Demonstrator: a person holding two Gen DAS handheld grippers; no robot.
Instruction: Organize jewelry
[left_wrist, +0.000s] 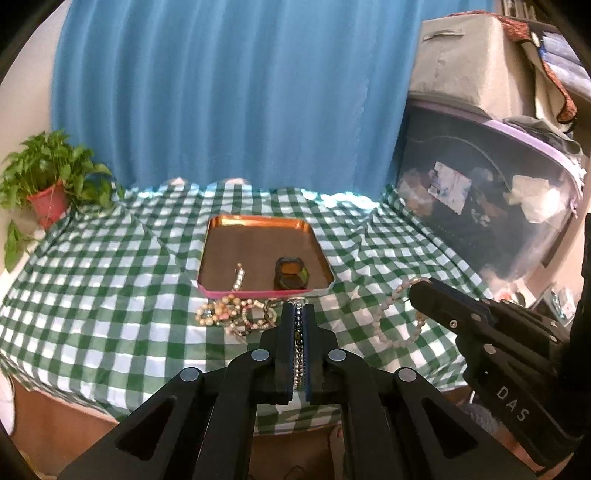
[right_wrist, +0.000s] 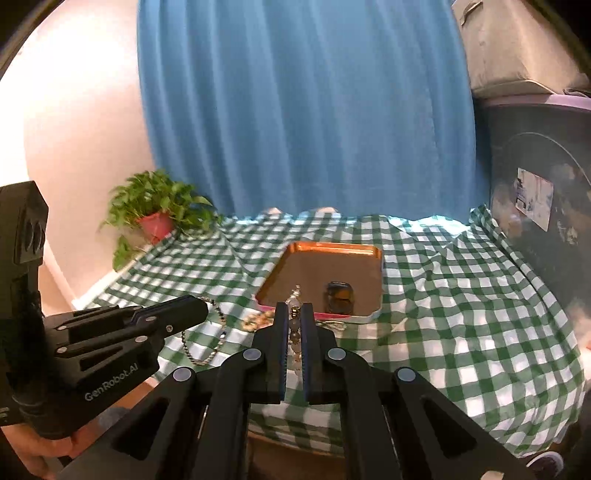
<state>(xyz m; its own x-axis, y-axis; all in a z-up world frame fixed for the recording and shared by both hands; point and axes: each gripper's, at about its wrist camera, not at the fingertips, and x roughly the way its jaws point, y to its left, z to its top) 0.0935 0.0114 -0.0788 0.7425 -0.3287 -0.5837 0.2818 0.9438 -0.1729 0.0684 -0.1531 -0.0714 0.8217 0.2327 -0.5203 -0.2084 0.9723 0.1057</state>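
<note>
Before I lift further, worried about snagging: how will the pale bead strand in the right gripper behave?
The pale bead strand likely stays floppy: it droops in a loop from the shut right gripper. It probably swings, and its slack could catch the copper tray's rim.

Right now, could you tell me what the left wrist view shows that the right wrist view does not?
Only the left wrist view shows the right gripper from the side, holding a hanging pale pearl-bead strand, and the heap of mixed bead bracelets clearly. Only the right wrist view shows the left gripper from the side, with a dark-and-silver chain dangling, and a hand under it. Both show the copper-coloured square tray on the green checked cloth, a dark chunky ring inside it, the blue curtain and the potted plant.
</note>
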